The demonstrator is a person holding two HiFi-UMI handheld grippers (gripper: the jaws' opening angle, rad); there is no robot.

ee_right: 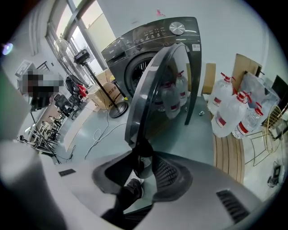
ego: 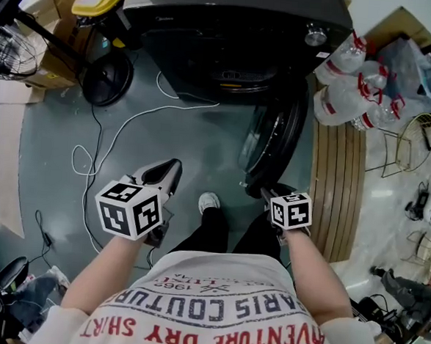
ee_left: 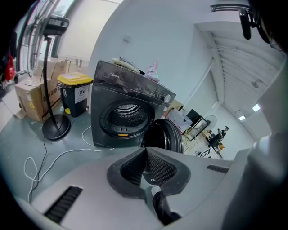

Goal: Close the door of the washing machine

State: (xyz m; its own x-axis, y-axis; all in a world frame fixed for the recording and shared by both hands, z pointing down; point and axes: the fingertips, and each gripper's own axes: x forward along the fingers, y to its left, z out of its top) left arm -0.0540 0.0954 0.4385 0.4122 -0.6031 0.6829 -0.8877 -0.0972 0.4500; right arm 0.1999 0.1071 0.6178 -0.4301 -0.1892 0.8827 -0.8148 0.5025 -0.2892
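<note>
Grey washing machine, one door, open

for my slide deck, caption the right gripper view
Right gripper, jaws astride the rim of the open round door of the dark grey washing machine

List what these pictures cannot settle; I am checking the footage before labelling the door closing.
- Drum contents: head view, hidden under the washing machine top; right gripper view, behind the door; left gripper view, too dim and small.
- Control panel print: too small in every view.
- Door's lower edge: left gripper view, cut off by the left claw.
</note>
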